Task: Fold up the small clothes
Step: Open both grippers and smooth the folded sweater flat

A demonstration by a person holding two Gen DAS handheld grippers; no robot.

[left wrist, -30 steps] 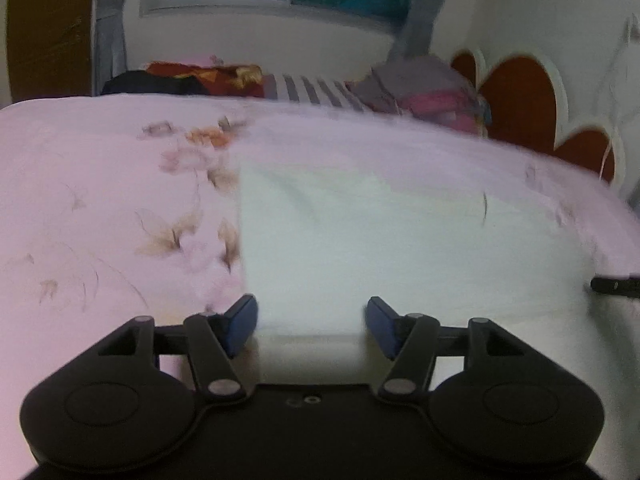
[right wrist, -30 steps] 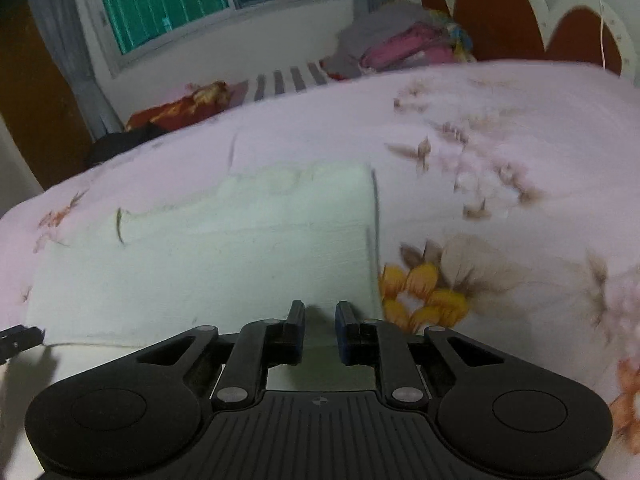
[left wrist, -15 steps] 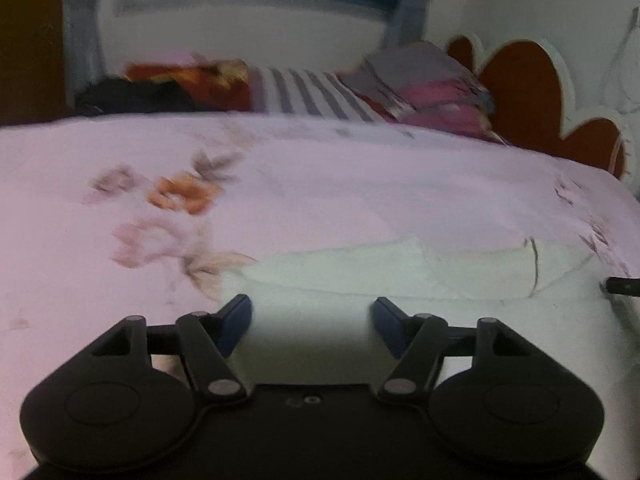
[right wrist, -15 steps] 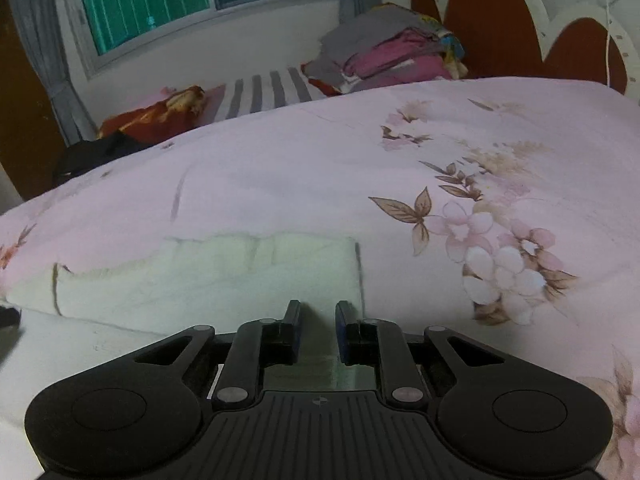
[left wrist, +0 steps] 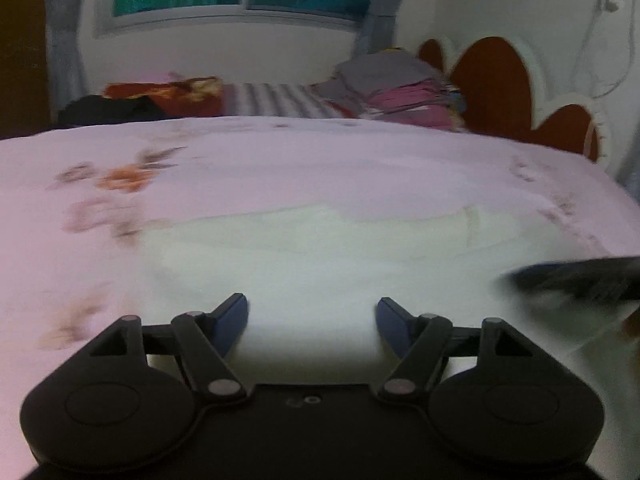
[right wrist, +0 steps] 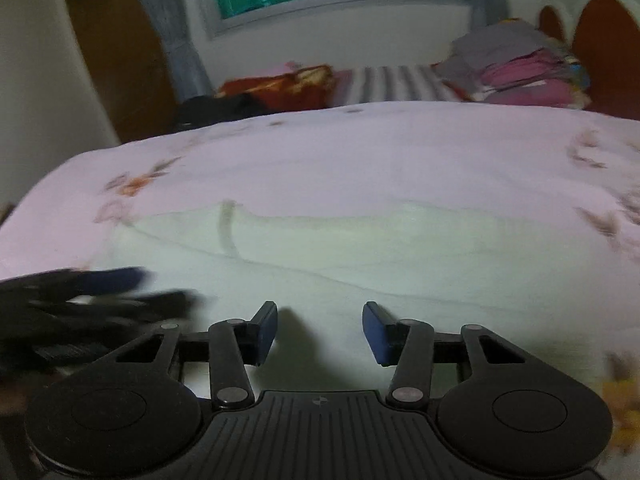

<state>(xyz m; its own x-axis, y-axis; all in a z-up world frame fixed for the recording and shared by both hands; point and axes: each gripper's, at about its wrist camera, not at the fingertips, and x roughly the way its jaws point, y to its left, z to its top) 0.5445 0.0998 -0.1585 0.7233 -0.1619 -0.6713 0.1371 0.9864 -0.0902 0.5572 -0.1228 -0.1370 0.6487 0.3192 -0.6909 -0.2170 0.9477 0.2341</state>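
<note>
A pale white-green folded cloth (left wrist: 320, 256) lies flat on the pink floral bedsheet (left wrist: 280, 160); it also shows in the right wrist view (right wrist: 360, 264). My left gripper (left wrist: 312, 316) is open and empty over the cloth's near edge. My right gripper (right wrist: 320, 332) is open and empty over the same cloth. The right gripper shows blurred at the right edge of the left wrist view (left wrist: 576, 276). The left gripper shows blurred at the left of the right wrist view (right wrist: 80, 296).
A stack of folded clothes (left wrist: 400, 88) lies at the back right by the red-and-white headboard (left wrist: 496, 84). A red bundle (left wrist: 168, 96) and a dark item (left wrist: 108, 112) lie at the back left under the window. A brown door (right wrist: 116, 60) stands left.
My right gripper has opened and let go of the cloth. Both grippers have swung toward each other, each now showing in the other's view. The cloth lies folded on the bed.
</note>
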